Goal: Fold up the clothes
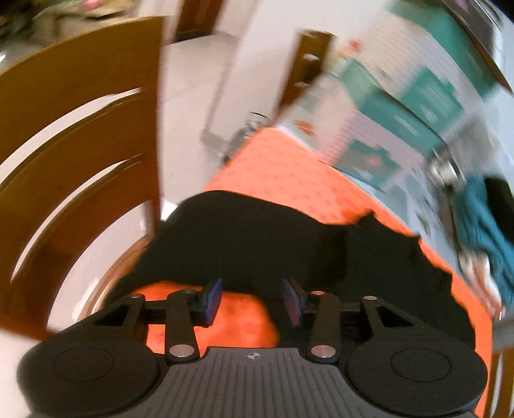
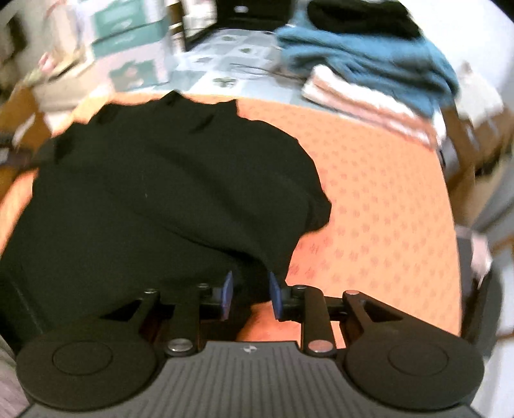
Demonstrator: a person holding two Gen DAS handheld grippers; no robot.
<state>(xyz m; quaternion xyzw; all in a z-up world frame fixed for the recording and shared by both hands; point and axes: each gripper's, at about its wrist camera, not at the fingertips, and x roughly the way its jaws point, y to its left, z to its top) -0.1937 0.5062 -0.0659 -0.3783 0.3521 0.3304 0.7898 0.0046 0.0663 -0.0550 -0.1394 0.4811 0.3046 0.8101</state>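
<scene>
My left gripper (image 1: 253,300) has its jaws spread, blue pads (image 1: 213,299) well apart with nothing between them; under the gap is orange cloth (image 1: 289,167), and the near edge of the black garment (image 1: 244,238) lies just past the fingertips. My right gripper (image 2: 250,294) has its jaws parted too, narrower than the left. A drooping fold of the garment (image 2: 167,193) hangs in the gap, but I cannot tell whether the pads (image 2: 227,289) press on it (black on black there, and blurred).

The garment is spread flat on the orange cloth, which covers the table. In the right view it fills the left and middle, with its right side bunched into a rounded lump and a ragged far edge near the cloth's far border. In the left view it runs across the middle, with its left end at the cloth's edge by the chair (image 1: 80,135).

Further off in the right view, past the orange cloth, a pale patterned cover (image 2: 225,61) shows. On it to the right sits a stack: pale folded pieces (image 2: 363,96), a blue piece (image 2: 369,54) on top, and something black (image 2: 359,13) behind. Far left are teal and white boxes (image 2: 128,29), smeared by blur
</scene>
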